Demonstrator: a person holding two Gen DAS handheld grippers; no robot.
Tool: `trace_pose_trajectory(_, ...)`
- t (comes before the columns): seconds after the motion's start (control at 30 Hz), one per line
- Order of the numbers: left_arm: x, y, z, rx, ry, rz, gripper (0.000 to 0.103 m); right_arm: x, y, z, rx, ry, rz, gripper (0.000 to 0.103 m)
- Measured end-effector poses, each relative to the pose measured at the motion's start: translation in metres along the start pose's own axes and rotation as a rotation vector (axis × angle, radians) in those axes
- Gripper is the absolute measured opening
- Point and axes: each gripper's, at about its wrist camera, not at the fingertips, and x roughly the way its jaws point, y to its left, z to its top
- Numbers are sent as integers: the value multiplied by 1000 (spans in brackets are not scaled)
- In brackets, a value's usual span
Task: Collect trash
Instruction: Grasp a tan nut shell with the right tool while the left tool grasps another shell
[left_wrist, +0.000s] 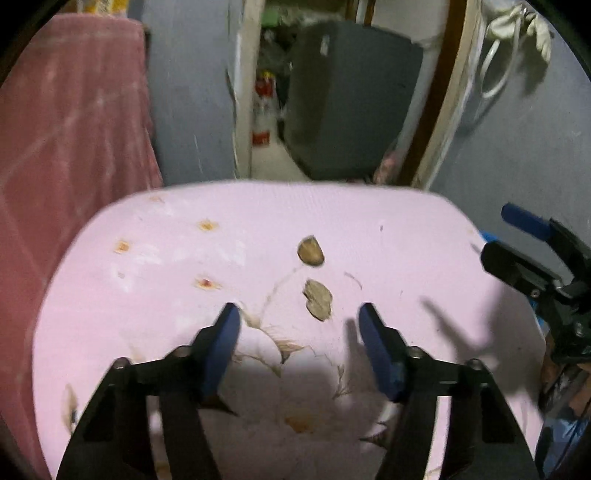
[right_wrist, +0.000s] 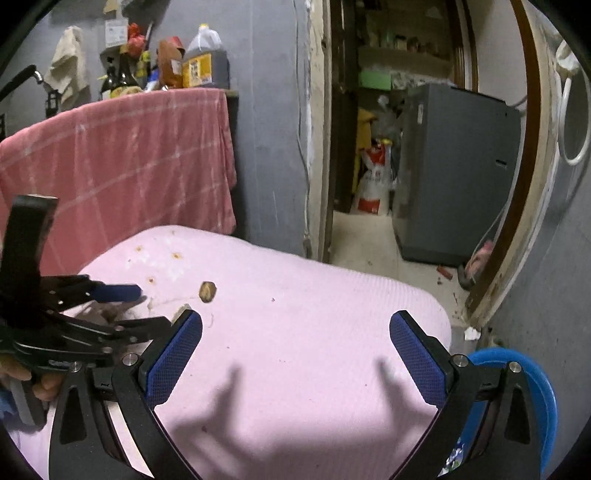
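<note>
Scraps, perhaps shells, on pink cushion beyond left tool, apart; right tool apart.

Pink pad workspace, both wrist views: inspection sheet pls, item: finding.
Surface: pink pad, stained with small orange-brown spots, faint leaf print near the camera.
Job's things: two brown scraps; far scrap and near scrap lie apart, both loose on the pad.
Clutter: blue bin beside the pad's right edge; contents cannot be made out.
Grippers: left claw open, nothing between its fingers, the near scrap just ahead of them; right claw open and empty over bare pad.
Cables: white cord looped on the wall by the doorframe.
Surroundings: pink towel draped at left, bottles above it, grey appliance through the doorway.
</note>
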Motion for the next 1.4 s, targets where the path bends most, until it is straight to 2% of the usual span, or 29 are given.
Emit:
trace_pose_trajectory(0.1, 7, -1, 3, -10, 29, -5, 48, 5, -4, -1, 17, 26, 13, 102)
trace_pose_trajectory(0.17, 7, -3, 4, -14, 33, -17, 36, 8, -7, 0, 25, 41, 16, 102)
trace_pose_trajectory(0.23, 8, -2, 4, -17, 43, -10, 30, 13, -9, 0, 32, 63, 16, 102)
trace_pose_trajectory(0.33, 8, -1, 9, -22, 52, -38, 9, 21, -8, 1, 26, 94, 14, 102)
trace_pose_trajectory(0.43, 7, 2, 9, -45, 49, -57, 8, 29, -3, 2, 7, 123, 22, 99)
trace_pose_trajectory(0.63, 1, 16, 10, -116, 28, -59, 7, 54, 8, 4, -33, 215, 72, 84)
trace_pose_trajectory(0.77, -8, 31, 12, -169, -3, -20, 7, 76, 20, 5, -60, 280, 142, 77)
trace_pose_trajectory(0.97, -22, 61, 12, -230, -53, 30, 7, 93, 47, 10, -145, 299, 153, 74)
trace_pose_trajectory(1.03, -26, 68, 12, -245, -69, 44, 7, 97, 54, 13, -163, 301, 163, 67)
trace_pose_trajectory(1.07, -27, 71, 12, -256, -73, 47, 7, 99, 57, 15, -165, 300, 176, 59)
trace_pose_trajectory(1.1, -28, 71, 10, -265, -75, 45, 7, 101, 59, 17, -161, 300, 193, 55)
trace_pose_trajectory(1.23, -27, 78, 7, -304, -66, 24, 7, 109, 66, 22, -143, 314, 240, 51)
trace_pose_trajectory(1.4, -28, 82, 4, -331, -62, -5, 7, 116, 75, 25, -150, 314, 238, 31)
